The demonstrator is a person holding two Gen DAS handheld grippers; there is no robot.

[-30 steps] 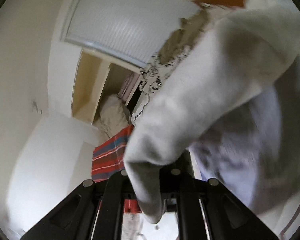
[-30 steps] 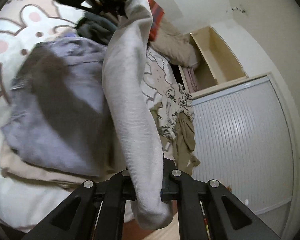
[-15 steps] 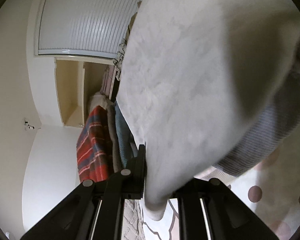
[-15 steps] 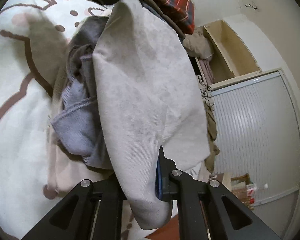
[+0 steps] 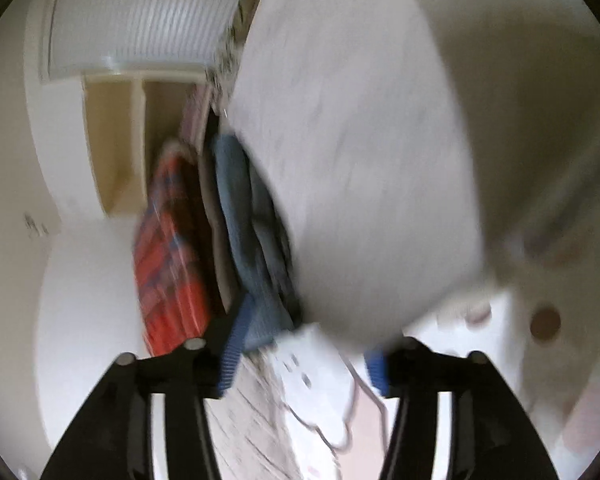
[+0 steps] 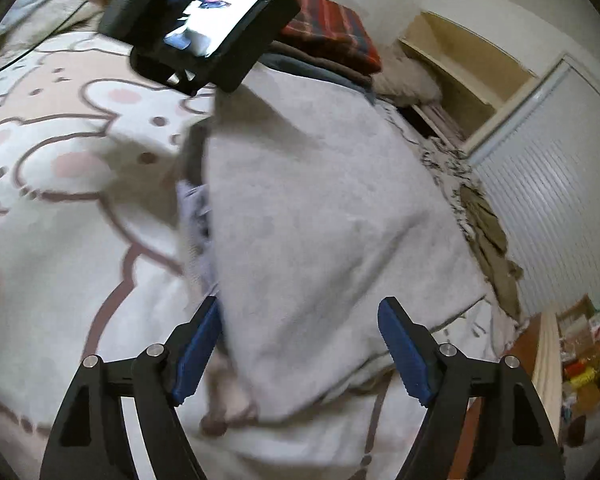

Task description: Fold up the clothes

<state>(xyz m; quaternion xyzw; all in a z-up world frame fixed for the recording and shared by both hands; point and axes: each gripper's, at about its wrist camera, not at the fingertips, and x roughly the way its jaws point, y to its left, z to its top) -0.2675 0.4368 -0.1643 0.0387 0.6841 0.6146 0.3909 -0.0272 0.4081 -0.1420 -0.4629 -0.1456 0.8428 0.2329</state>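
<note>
A light grey garment [image 6: 320,220] lies spread on the cartoon-print bedspread [image 6: 60,160], covering a lavender garment [image 6: 196,216] whose edge peeks out at its left. My right gripper [image 6: 300,348] hovers over the grey garment's near end. Its jaws are opening wide, with cloth below them and neither blue pad pressing on it. In the blurred left wrist view, my left gripper [image 5: 304,360] is also opening. The grey garment [image 5: 360,160] fills the picture just ahead of its fingertips, free of the pads. The left device's screen housing [image 6: 204,28] sits at the garment's far end.
A stack of folded clothes, red plaid [image 6: 332,32] on top and blue [image 5: 240,220] beneath, stands beyond the garment. Printed and olive cloths [image 6: 488,232] lie along the bed's right edge. An open wall niche [image 6: 460,64], a ribbed shutter door [image 6: 548,208] and a cluttered shelf [image 6: 580,360] stand beyond.
Both grippers were shut on the grey garment's ends and held it up. They sank toward the bed and both let go. The garment now lies flat over the lavender one.
</note>
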